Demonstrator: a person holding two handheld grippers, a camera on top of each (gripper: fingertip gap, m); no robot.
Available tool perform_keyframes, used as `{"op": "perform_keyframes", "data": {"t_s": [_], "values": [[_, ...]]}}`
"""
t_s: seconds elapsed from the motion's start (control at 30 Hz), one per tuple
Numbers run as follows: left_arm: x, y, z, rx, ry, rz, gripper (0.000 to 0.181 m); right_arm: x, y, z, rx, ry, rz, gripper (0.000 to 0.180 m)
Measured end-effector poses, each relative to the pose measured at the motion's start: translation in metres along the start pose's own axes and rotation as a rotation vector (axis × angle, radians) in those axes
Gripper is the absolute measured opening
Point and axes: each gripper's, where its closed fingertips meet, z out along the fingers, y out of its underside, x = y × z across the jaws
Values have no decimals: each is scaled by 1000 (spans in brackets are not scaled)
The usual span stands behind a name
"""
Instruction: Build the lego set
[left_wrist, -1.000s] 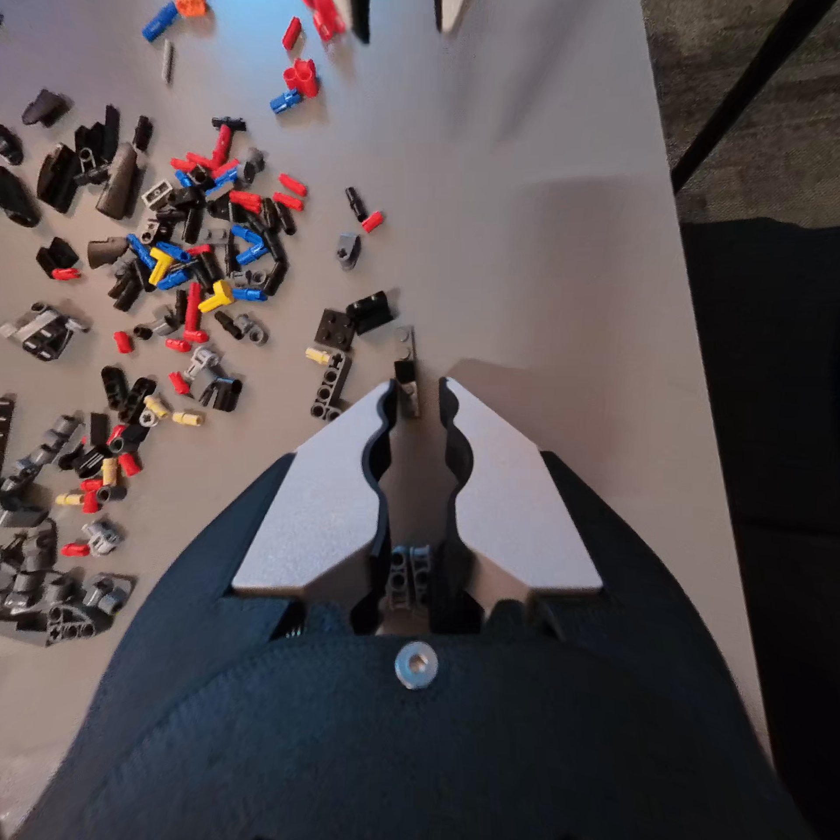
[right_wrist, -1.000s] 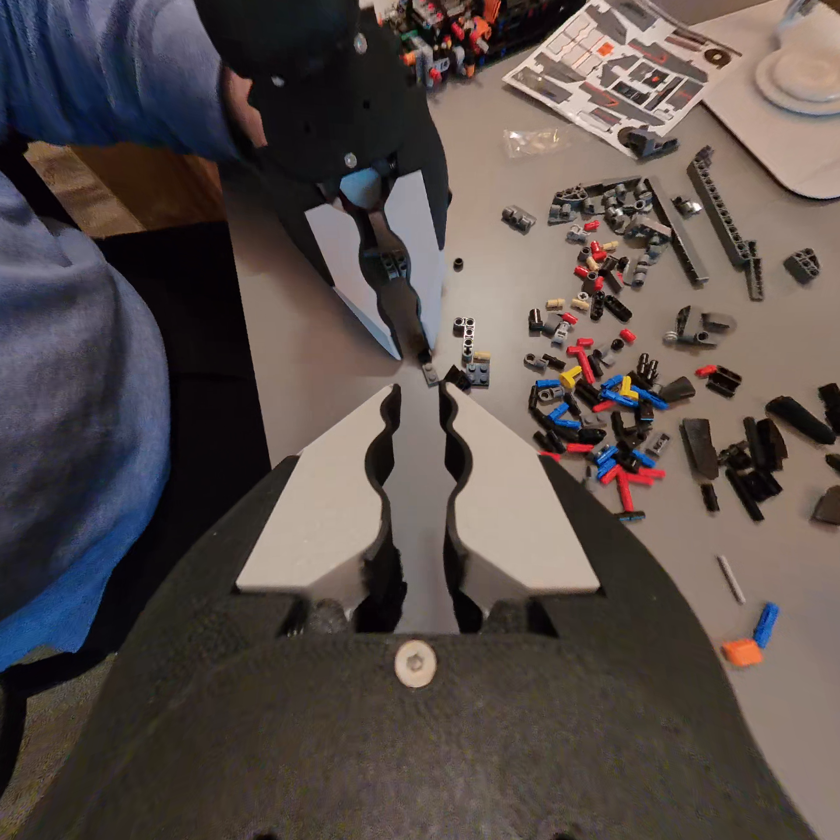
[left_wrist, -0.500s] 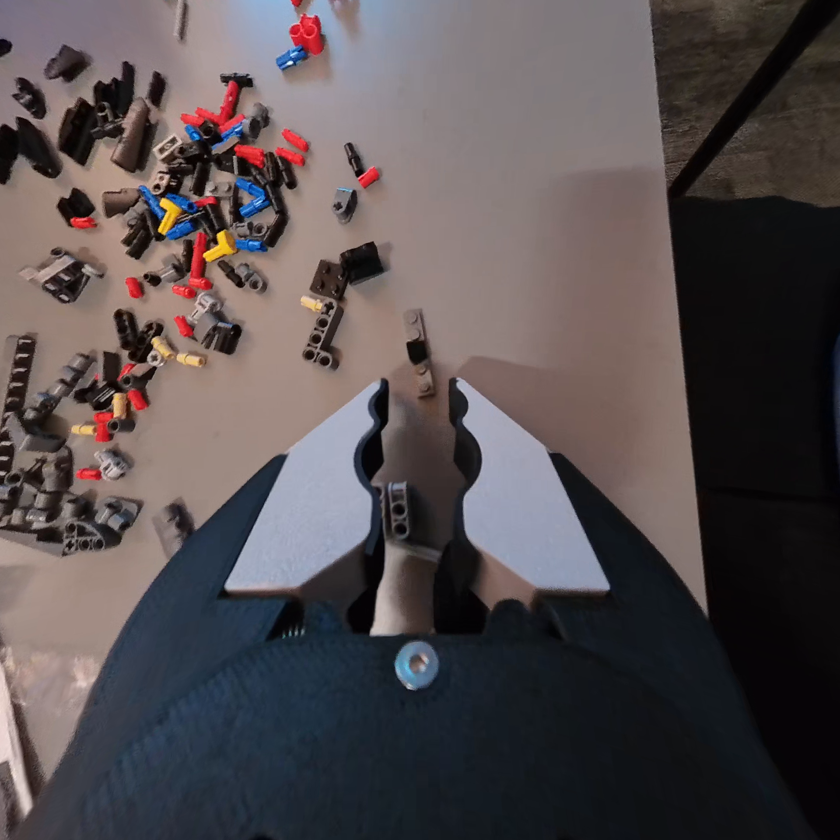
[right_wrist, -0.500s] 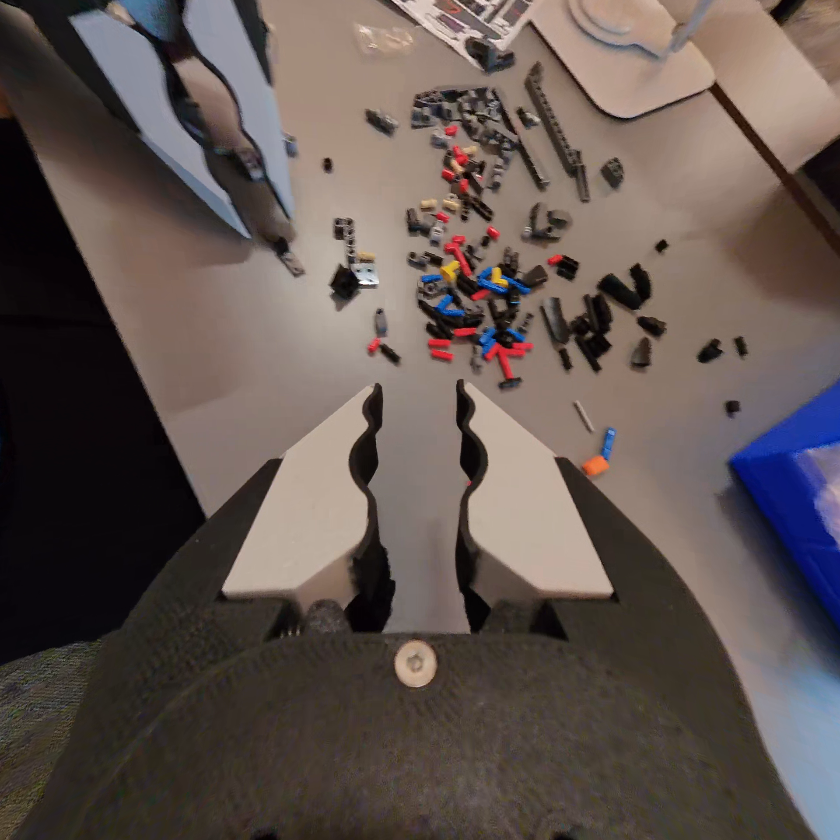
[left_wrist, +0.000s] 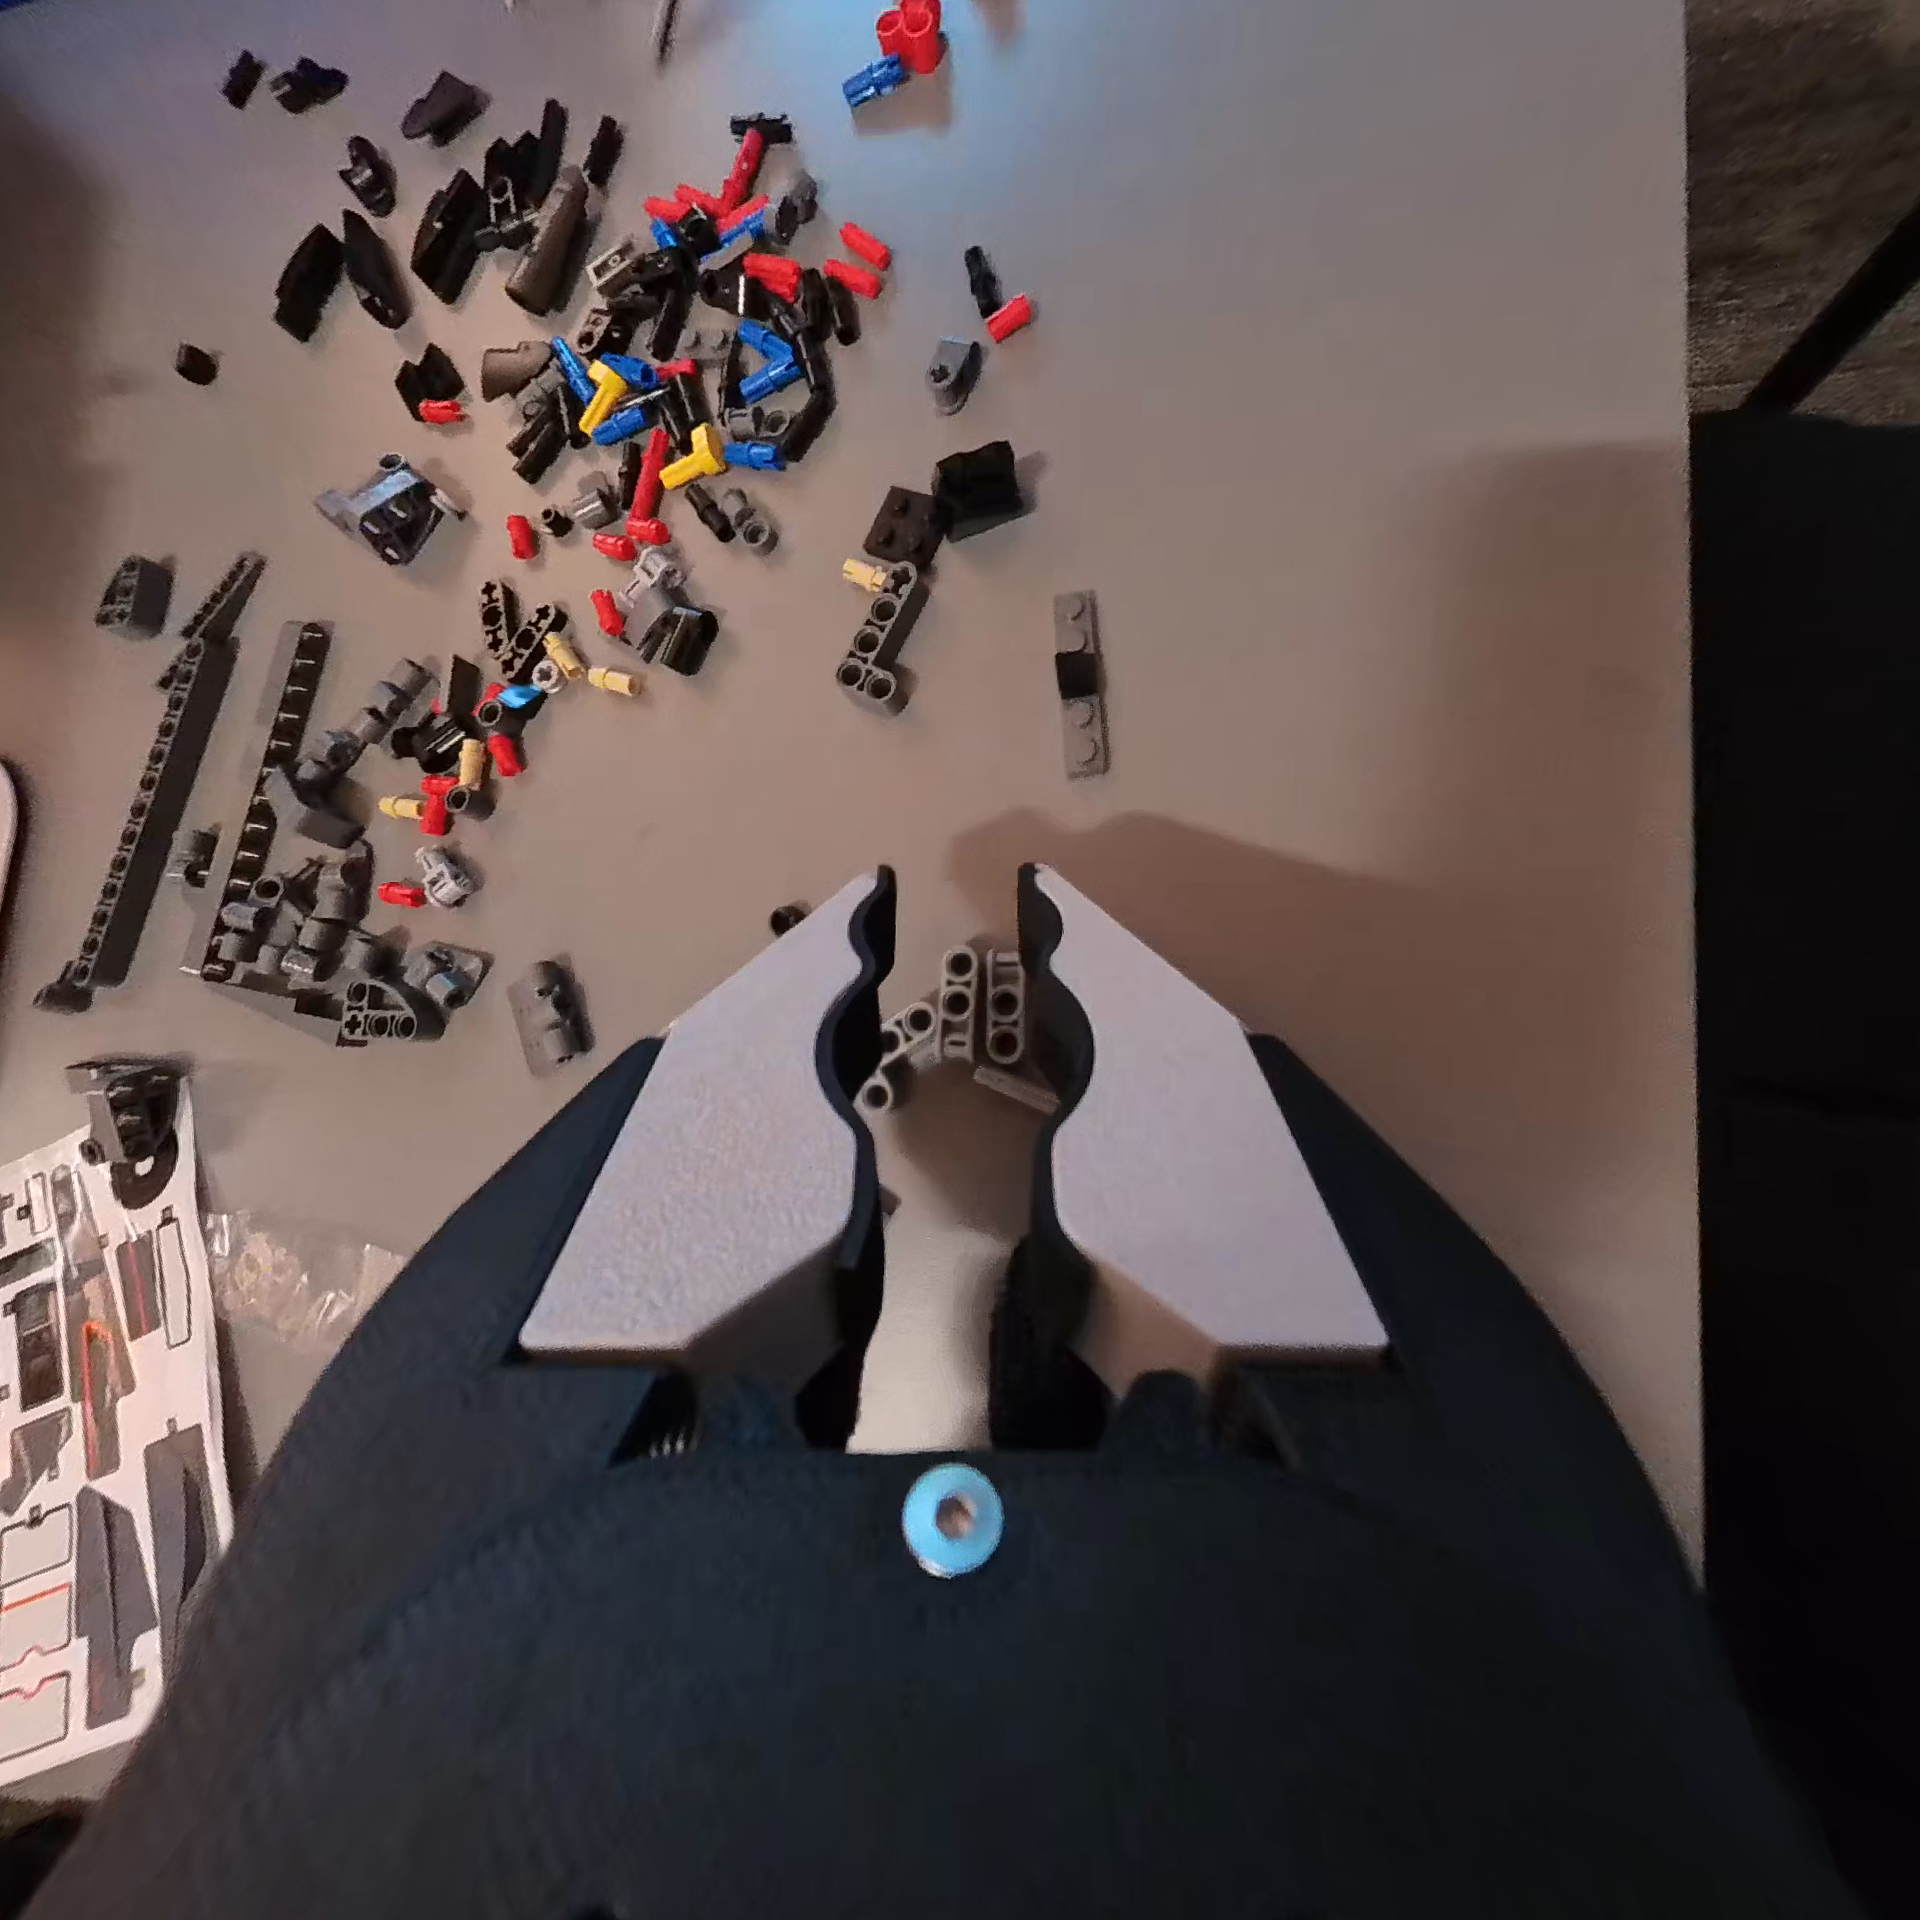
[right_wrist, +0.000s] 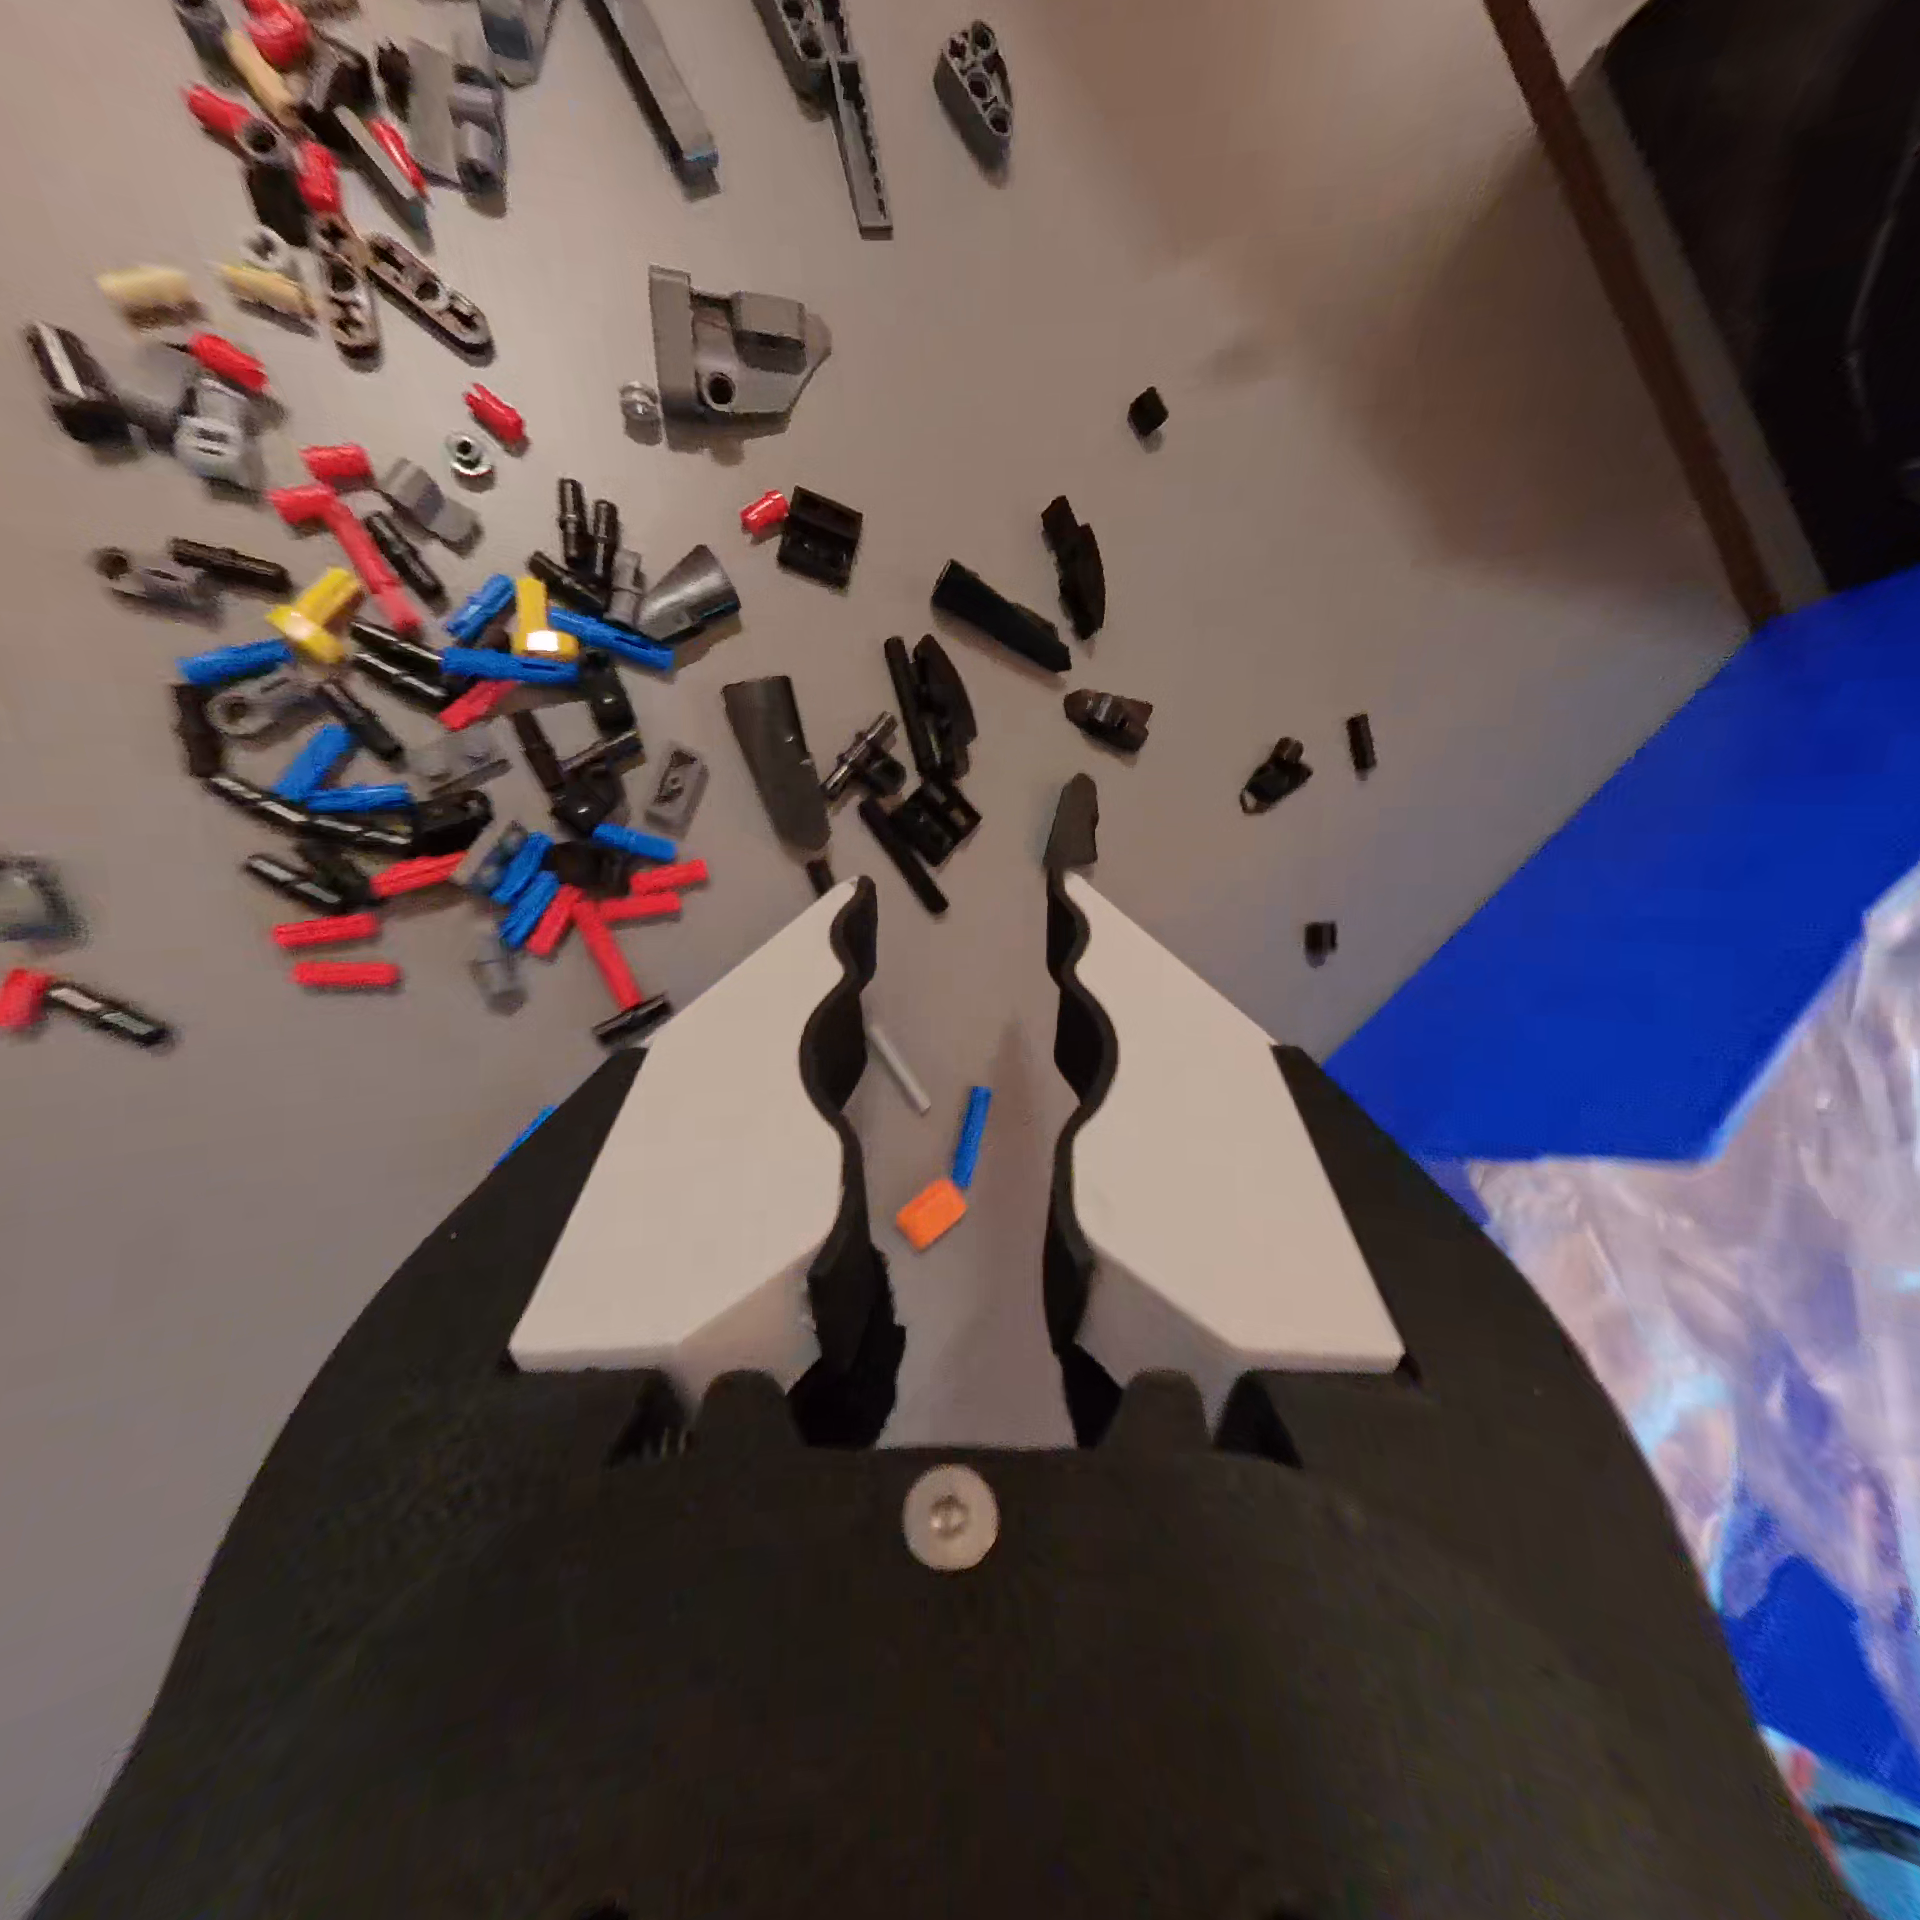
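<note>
Loose lego pieces lie scattered on the grey table (left_wrist: 1299, 312). My left gripper (left_wrist: 956, 873) is open above the table. A small cluster of grey holed beam pieces (left_wrist: 966, 1013) shows between its fingers, apparently lying on the table. A grey plate with a black piece on it (left_wrist: 1078, 686) lies just ahead of the tips. My right gripper (right_wrist: 956, 883) is open and empty. Under its gap lie an orange tile (right_wrist: 932, 1214), a blue pin (right_wrist: 971, 1138) and a thin grey axle (right_wrist: 899, 1065).
The main pile of black, blue, red and yellow pins (left_wrist: 665, 364) is also in the right wrist view (right_wrist: 468, 675). Long dark beams (left_wrist: 156, 779) and a sticker sheet (left_wrist: 94, 1455) lie left. A blue box (right_wrist: 1610, 883) with a plastic bag (right_wrist: 1714, 1351) stands right. Left tips to right tips: about 25 cm. From my right tips it is roughly 5 cm to the thin grey axle (right_wrist: 899, 1065); from my left, 25 cm. To reach the blue pin (right_wrist: 971, 1138) in a straight line is about 7 cm for my right fingers, about 30 cm for my left.
My left gripper has drawn back from the grey plate and opened wider; the grey beam pieces now sit nearer its tips. My right gripper has swung right, toward the blue box, and opened wider.
</note>
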Motion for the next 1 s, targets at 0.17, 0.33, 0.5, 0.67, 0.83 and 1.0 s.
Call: {"op": "perform_keyframes", "data": {"t_s": [0.17,0.33,0.5,0.67,0.83,1.0], "values": [[-10,-6,-12,63,-28,-34,27,3,-27,20,13,-14,-104,35],[-16,-4,-41,85,-113,-5,34,6,-50,30,36,-49,-129,42],[-21,21,-75,79,-218,-20,37,10,-58,38,63,-106,-57,50],[-27,49,-94,91,-270,-86,38,-1,-35,38,-30,-176,-55,60],[-31,58,-93,97,-270,-105,38,-18,-22,13,9,-275,-46,51],[-34,55,-87,106,-268,-95,37,-41,-7,-3,35,-401,-93,33]]}}
